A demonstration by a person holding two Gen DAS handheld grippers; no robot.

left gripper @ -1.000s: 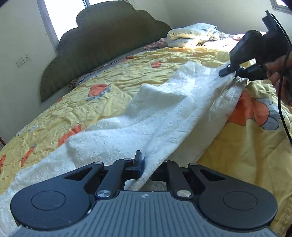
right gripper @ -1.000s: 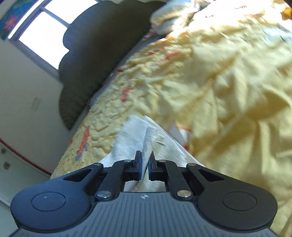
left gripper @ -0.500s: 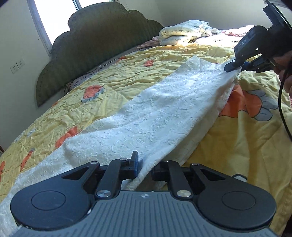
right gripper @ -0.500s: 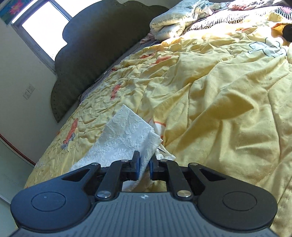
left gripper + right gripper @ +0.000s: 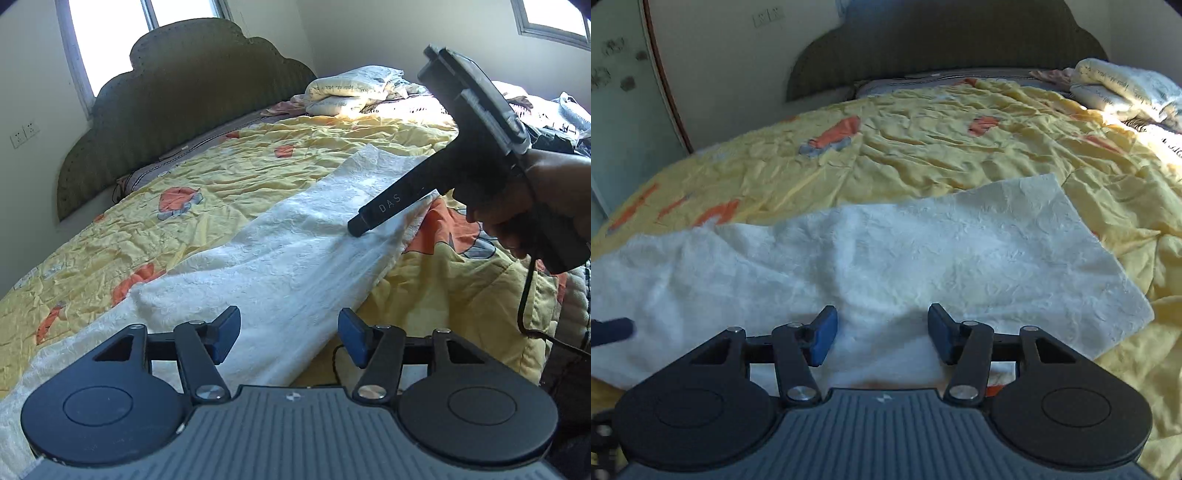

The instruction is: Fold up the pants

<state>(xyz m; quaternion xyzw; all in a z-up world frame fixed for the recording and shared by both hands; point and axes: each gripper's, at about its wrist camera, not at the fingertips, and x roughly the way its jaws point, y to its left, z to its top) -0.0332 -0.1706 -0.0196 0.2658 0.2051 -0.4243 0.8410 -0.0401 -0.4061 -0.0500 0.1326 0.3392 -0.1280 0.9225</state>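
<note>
On the yellow quilt (image 5: 236, 184) the white pants (image 5: 295, 251) lie stretched in one long flat strip across the bed, legs apparently stacked one on the other, so I judge the lengthwise fold done. My left gripper (image 5: 288, 334) sits over the near end of the strip, jaws just opened, blue pads apart, cloth lying below them and not pinched. My right gripper (image 5: 882, 332) is the same: jaws just opened, fabric under the gap, nothing held. In the left view my right hand (image 5: 532, 199) holds that tool above the far half of the pants. The hem end (image 5: 1071, 258) lies flat and square, some soft ripples mid-strip. Left to do, I reckon: regrab one end, fold it over toward the other, maybe once more for a compact stack. Pillows (image 5: 354, 92) sit well apart by the headboard.
</note>
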